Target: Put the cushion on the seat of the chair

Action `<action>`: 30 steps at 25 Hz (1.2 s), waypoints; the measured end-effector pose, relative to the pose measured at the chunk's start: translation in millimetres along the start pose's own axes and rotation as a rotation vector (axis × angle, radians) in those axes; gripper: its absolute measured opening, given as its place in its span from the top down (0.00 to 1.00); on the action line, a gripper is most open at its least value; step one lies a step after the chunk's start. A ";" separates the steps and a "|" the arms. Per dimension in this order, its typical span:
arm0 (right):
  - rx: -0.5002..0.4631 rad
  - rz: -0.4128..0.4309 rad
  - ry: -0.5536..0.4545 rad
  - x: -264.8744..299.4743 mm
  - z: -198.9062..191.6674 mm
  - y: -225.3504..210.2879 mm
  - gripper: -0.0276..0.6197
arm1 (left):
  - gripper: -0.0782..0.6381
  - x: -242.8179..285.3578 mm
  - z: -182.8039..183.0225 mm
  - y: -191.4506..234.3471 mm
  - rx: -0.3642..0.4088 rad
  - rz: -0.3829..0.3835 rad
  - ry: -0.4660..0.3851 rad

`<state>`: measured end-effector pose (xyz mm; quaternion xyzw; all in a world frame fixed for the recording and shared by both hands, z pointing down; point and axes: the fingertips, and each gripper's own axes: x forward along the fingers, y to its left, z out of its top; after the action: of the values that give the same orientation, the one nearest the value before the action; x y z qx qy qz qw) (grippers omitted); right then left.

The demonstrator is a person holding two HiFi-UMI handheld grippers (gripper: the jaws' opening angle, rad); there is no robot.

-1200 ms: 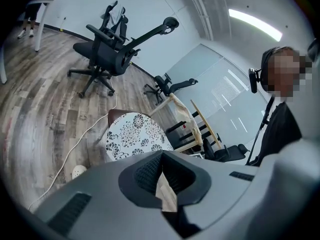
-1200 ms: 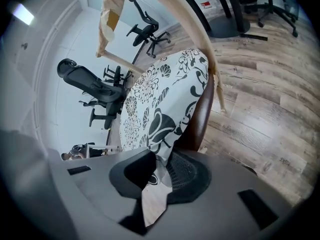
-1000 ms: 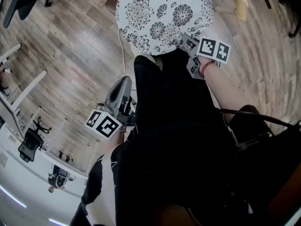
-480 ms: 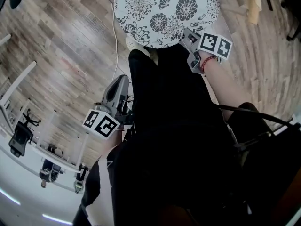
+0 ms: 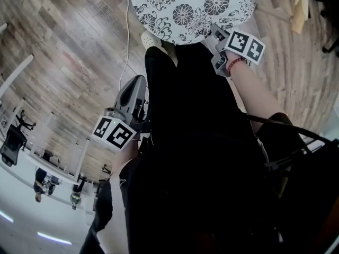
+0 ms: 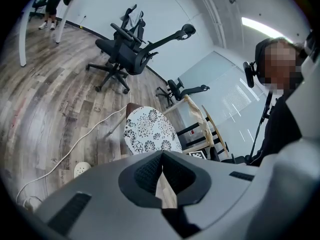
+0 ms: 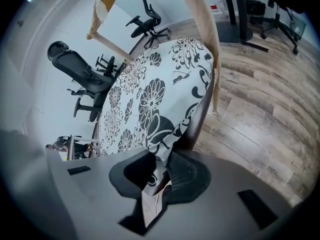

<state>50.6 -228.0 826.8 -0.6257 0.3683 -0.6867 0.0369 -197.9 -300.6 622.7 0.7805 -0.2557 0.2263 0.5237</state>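
The right gripper (image 7: 159,173) is clamped on the near edge of the round white cushion with black flower print (image 7: 150,99), which lies over the dark brown chair seat (image 7: 201,115). The left gripper (image 6: 161,170) is empty, jaws together, well apart from it.

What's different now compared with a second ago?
The right claw, clamped on the edge of the cushion, drifted with it toward the top of the head view, though that view itself shifted too. Nothing was grabbed or released. The left claw looks unchanged, shut and empty.
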 end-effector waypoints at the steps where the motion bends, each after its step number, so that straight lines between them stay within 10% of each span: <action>1: 0.002 -0.002 0.002 1.8 -0.6 -1.8 0.86 | 0.87 0.2 -0.1 1.0 -0.005 0.003 -0.008; 30: -0.029 -0.075 -0.001 11.8 -0.6 -5.2 0.85 | 0.87 -32.2 -60.2 26.5 -0.185 0.047 -0.216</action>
<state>49.7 -230.0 839.6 -0.6401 0.3543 -0.6818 0.0021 -244.6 -247.6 642.3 0.7424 -0.3488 0.1287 0.5574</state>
